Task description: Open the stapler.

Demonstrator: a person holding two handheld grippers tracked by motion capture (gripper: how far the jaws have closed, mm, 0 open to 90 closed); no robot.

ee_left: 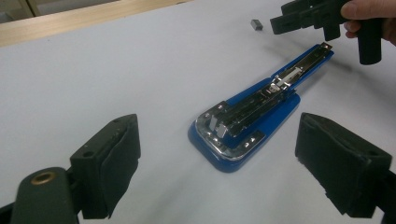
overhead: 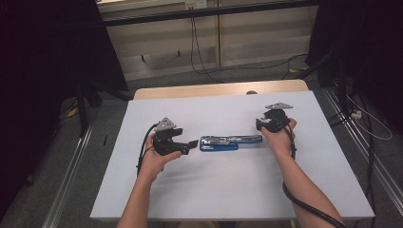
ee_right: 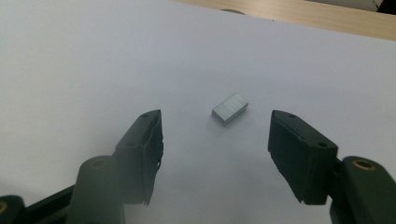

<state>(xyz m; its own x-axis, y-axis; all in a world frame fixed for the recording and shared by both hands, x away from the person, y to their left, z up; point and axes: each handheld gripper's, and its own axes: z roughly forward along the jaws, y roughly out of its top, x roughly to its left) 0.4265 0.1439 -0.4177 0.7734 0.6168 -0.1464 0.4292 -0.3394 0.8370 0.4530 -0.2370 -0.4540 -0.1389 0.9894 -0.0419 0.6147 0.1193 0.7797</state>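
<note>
Blue metal stapler (overhead: 230,142), opened flat, lies mid white table (overhead: 190,190) between hands. Small grey staple block (ee_right: 229,108) just ahead of right gripper (ee_right: 215,154), fingers (ee_right: 299,149) half spread, empty. Left gripper (ee_left: 219,170) wide open, empty. Advice: straddle block squarely, lower, pinch long sides gently.

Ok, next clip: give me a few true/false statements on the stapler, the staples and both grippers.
1. The blue stapler lies opened out flat on the white table. True.
2. The left gripper is clamped on the stapler. False: its jaws stand open, apart from it.
3. The block of staples sits inside the stapler. False: it lies loose on the table.
4. The right gripper is open, with the staples ahead between its jaws. True.
</note>
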